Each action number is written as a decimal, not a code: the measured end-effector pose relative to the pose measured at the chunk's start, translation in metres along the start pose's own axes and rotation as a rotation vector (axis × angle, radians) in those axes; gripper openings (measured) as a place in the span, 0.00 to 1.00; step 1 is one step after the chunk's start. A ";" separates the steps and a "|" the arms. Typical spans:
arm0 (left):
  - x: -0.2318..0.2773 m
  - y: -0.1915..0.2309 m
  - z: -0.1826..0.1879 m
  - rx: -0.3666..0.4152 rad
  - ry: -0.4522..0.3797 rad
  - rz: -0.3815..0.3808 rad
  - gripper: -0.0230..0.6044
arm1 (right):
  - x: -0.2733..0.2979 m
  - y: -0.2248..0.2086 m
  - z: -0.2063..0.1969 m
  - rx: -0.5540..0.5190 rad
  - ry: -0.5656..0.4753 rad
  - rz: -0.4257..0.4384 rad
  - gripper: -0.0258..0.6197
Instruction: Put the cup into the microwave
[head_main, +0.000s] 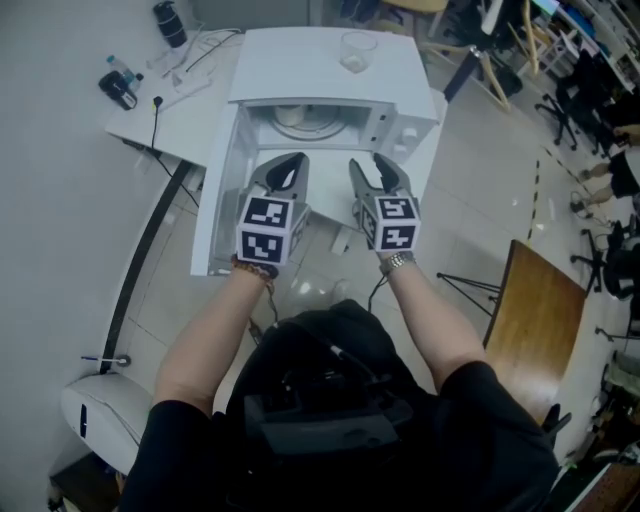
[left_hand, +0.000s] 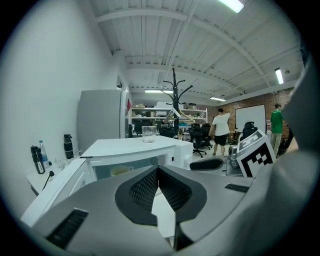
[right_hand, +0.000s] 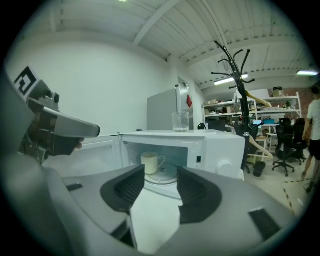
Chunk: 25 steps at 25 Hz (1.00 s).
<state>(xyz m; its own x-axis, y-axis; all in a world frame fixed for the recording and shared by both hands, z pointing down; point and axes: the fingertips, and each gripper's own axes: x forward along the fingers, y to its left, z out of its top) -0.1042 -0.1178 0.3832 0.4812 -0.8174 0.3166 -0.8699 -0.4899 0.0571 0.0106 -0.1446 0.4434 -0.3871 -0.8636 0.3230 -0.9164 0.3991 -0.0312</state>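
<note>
Both tools hang empty before the microwave, the left gripper with jaws closed, the right gripper with jaws part open, and since the cup already stands inside it, the open door probably wants one smooth push shut.

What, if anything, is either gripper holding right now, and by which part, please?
Nothing is held. The left gripper is shut empty, the right gripper open and empty; the cup sits untouched inside the microwave.
</note>
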 end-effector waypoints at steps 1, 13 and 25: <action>0.003 -0.002 0.002 0.000 -0.002 -0.001 0.04 | -0.002 -0.003 0.001 0.001 -0.003 -0.001 0.35; 0.046 -0.027 0.025 0.001 -0.016 0.031 0.04 | -0.020 -0.054 0.005 0.002 -0.010 0.026 0.22; 0.082 -0.048 0.048 0.005 -0.048 0.100 0.04 | -0.040 -0.111 0.002 -0.023 -0.025 0.050 0.04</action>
<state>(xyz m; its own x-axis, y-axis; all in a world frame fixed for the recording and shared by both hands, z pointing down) -0.0179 -0.1757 0.3605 0.3968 -0.8757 0.2753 -0.9133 -0.4067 0.0229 0.1271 -0.1551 0.4319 -0.4348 -0.8500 0.2974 -0.8935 0.4483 -0.0248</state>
